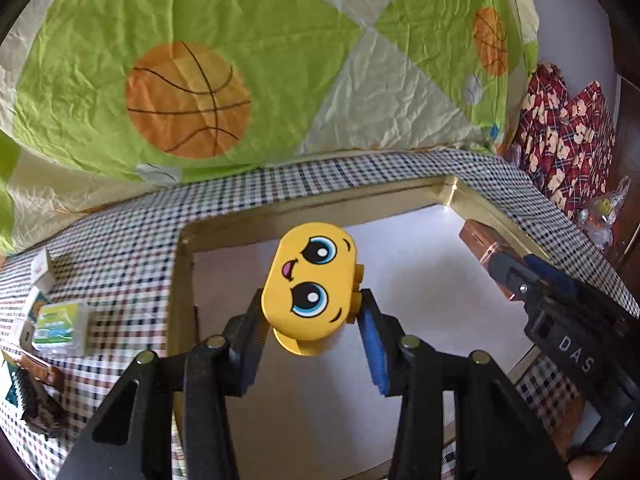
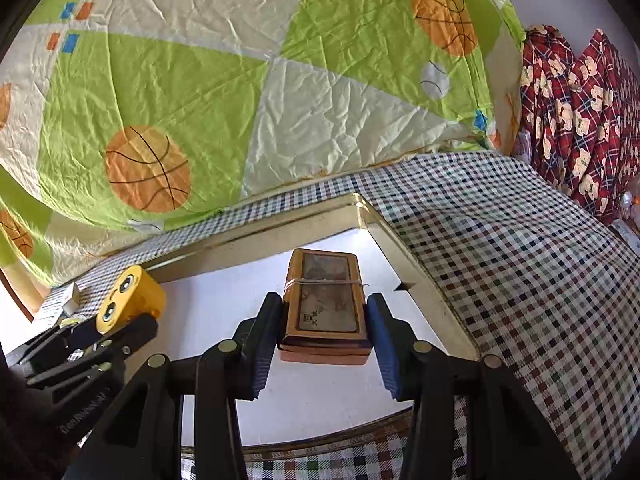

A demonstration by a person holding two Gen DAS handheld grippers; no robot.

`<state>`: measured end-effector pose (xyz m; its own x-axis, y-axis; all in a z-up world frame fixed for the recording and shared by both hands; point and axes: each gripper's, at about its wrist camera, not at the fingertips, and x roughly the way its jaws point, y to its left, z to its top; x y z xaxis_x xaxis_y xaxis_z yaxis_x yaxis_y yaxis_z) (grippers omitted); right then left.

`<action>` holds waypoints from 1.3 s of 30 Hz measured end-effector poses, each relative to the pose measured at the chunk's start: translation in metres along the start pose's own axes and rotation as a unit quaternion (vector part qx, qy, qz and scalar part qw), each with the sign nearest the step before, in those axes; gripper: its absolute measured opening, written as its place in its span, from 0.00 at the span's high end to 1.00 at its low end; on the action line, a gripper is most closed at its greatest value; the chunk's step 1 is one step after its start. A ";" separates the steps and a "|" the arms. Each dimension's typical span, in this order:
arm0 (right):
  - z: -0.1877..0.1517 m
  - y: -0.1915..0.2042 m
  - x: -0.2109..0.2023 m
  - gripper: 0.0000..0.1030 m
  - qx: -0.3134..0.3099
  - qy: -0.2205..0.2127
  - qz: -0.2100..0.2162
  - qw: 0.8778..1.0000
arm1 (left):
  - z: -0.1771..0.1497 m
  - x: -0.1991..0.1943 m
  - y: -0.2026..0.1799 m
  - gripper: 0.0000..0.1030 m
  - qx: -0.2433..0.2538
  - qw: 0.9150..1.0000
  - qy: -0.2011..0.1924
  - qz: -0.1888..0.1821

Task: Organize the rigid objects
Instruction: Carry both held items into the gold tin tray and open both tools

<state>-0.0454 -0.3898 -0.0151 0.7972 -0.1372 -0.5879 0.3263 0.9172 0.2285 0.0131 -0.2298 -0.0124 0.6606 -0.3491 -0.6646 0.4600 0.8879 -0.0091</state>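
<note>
2 items were in transit: the left gripper [image 1: 310,316] clamped the yellow face box [image 1: 309,280], the right gripper [image 2: 325,322] the brown case [image 2: 326,300], both over the tray [image 2: 420,264]. Several small boxes [image 1: 60,326] on the checked cloth [image 2: 520,264] looked left to sort.

white letters "das" stand on the black plastic body of the right gripper [image 1: 516,276]; other print is too blurred to read.

small boxes [image 1: 40,280] cut off, labels unreadable
</note>
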 end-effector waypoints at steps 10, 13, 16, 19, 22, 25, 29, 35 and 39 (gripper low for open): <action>0.000 0.005 0.004 0.54 -0.012 0.009 -0.014 1.000 | -0.006 0.008 -0.014 0.58 0.029 1.000 0.009 0.002; 0.000 0.005 0.003 0.54 -0.012 0.009 -0.017 1.000 | -0.007 0.011 -0.014 0.58 0.029 1.000 0.011 0.003; 0.000 0.003 -0.003 0.33 0.000 -0.010 -0.013 1.000 | -0.010 0.013 -0.014 0.57 0.033 0.999 0.013 0.010; -0.002 0.002 -0.024 0.19 0.012 -0.073 -0.014 0.997 | -0.011 0.006 -0.015 0.30 0.038 0.999 -0.003 0.017; -0.004 0.003 -0.045 0.11 0.010 -0.140 -0.040 0.989 | -0.012 -0.006 -0.011 0.00 0.028 0.999 -0.038 0.025; -0.006 0.002 -0.059 0.10 0.018 -0.191 -0.062 0.980 | -0.015 -0.021 -0.007 0.01 0.026 0.996 -0.079 0.035; -0.003 0.002 -0.061 0.10 0.018 -0.208 -0.082 0.975 | -0.016 -0.031 -0.005 0.01 0.031 0.992 -0.111 0.051; 0.000 -0.003 -0.059 0.10 0.023 -0.198 -0.085 0.976 | -0.021 -0.043 0.005 0.01 0.026 0.989 -0.134 0.059; -0.002 -0.003 -0.062 0.10 0.025 -0.205 -0.092 0.974 | -0.027 -0.052 0.018 0.01 0.014 0.988 -0.139 0.064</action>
<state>-0.0969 -0.3835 0.0190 0.8551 -0.4455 -0.2652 0.4996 0.8448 0.1918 -0.0287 -0.1876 0.0017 0.8500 -0.3072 -0.4279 0.3762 0.9227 0.0848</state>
